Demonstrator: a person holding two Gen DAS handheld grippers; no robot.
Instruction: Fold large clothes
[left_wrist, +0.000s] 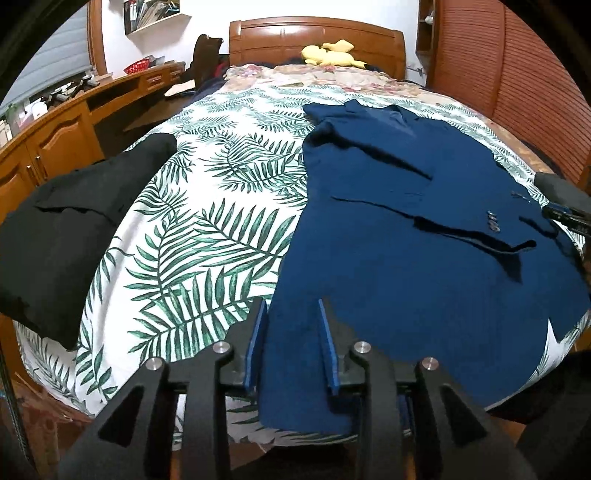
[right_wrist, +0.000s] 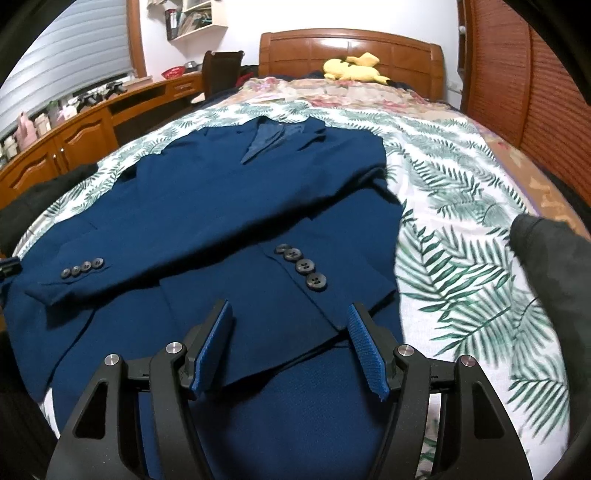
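A navy blue suit jacket (left_wrist: 406, 221) lies front up on the leaf-print bed sheet (left_wrist: 207, 221), collar toward the headboard. Both sleeves are folded across its front, showing their cuff buttons (right_wrist: 306, 271). My left gripper (left_wrist: 291, 306) hovers at the jacket's near left hem corner, jaws a little apart. Blue cloth shows in the gap but the pads do not press it. My right gripper (right_wrist: 289, 306) stands wide open just above the jacket (right_wrist: 240, 206), near the right sleeve's cuff, with nothing between its pads.
A folded black garment (left_wrist: 62, 229) lies at the bed's left edge. A dark cloth shape (right_wrist: 546, 266) sits at the right edge. A yellow plush toy (left_wrist: 328, 55) rests by the wooden headboard. Wooden cabinets (left_wrist: 66, 136) line the left side and a slatted wardrobe (left_wrist: 517, 74) the right.
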